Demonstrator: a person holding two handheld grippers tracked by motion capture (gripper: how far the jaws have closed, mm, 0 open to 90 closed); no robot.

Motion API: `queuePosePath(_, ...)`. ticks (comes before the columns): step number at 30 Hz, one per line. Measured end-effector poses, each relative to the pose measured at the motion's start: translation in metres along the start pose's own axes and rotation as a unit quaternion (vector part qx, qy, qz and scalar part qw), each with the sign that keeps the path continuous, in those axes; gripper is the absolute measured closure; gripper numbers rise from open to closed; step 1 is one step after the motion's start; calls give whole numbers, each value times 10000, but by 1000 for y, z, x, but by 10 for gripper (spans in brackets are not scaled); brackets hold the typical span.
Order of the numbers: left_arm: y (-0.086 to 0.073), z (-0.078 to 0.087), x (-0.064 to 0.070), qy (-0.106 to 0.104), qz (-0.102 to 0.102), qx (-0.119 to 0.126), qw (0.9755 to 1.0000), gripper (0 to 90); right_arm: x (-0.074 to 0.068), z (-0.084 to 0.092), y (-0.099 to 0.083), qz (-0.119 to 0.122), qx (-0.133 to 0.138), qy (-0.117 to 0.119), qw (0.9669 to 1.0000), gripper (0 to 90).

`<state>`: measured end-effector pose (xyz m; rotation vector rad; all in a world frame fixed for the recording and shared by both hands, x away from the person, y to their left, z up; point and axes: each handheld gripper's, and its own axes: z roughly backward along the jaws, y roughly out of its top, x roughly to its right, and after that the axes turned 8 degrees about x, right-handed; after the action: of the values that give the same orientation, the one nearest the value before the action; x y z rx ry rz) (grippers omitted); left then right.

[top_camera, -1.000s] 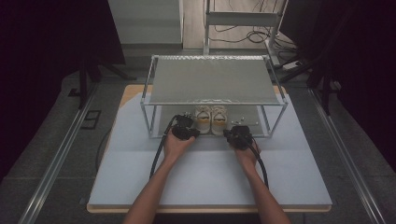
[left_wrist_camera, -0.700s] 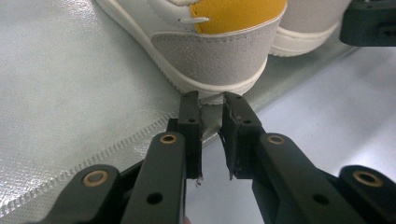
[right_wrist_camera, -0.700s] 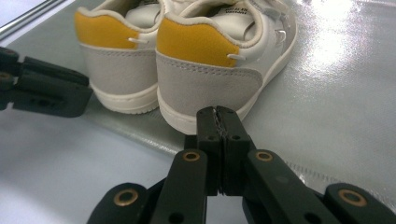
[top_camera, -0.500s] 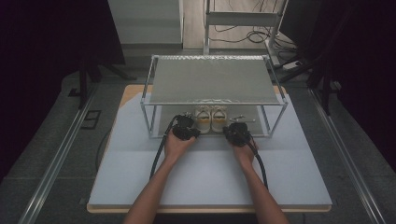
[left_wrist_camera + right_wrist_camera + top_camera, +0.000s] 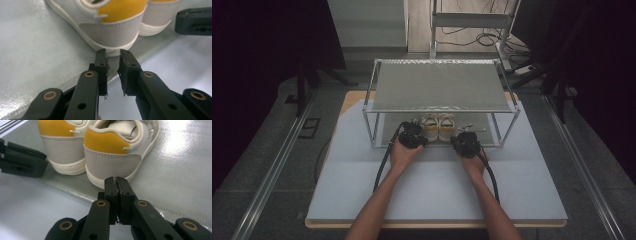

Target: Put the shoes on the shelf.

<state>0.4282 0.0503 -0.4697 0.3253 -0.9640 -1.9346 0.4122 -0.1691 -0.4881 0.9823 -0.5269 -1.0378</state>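
While both hands held still since a second before, the left gripper [image 5: 113, 56] and right gripper [image 5: 116, 182] sat nearly closed and empty behind the white yellow-heeled leather sneakers [image 5: 100, 147], push apparently finished.

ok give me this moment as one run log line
scene: pair of shoes on lower shelf | left gripper: shut, empty, at left heel | right gripper: shut, empty, at right heel

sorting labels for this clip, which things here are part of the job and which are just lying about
Part of the job:
- pair of shoes on the rack's lower shelf
- left gripper, jaws nearly shut
- right gripper, jaws shut
- rack

Lying about:
- cables on the floor
- table
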Motion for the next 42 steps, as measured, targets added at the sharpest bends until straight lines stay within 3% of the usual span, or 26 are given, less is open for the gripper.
queuePosePath(1,0,3,1,4,28,0,10000,769,0,2,0,-4,17,12,10000,872)
queuePosePath(3,0,8,1,-35,-204,63,9998,775,0,6,-1,-3,39,25,10000,871)
queuePosePath(7,-5,22,5,-91,-352,110,9993,794,0,17,-3,5,161,124,9998,868)
queuePosePath(10,-11,32,7,-171,-239,195,9994,817,0,27,-4,45,232,231,9995,867)
queuePosePath(11,-15,36,11,-164,-101,221,9996,824,0,30,-4,65,244,265,9993,865)
queuePosePath(13,-20,42,11,-211,-212,236,9993,834,0,38,-6,73,280,344,9990,859)
queuePosePath(21,-47,65,16,-261,-286,341,9987,831,6,67,-14,129,333,593,9976,811)
queuePosePath(28,-77,87,10,-173,-264,388,9987,822,13,92,-31,156,196,811,9964,691)
queuePosePath(32,-93,98,6,-122,-175,386,9990,811,16,105,-45,244,123,731,9970,627)
queuePosePath(35,-103,103,4,-36,-257,294,9992,757,19,113,-52,234,103,676,9974,601)
queuePosePath(39,-116,110,3,75,-325,242,9992,594,27,126,-61,191,39,650,9977,566)
queuePosePath(42,-125,115,-2,202,-266,241,9992,533,33,135,-67,137,61,634,9979,546)
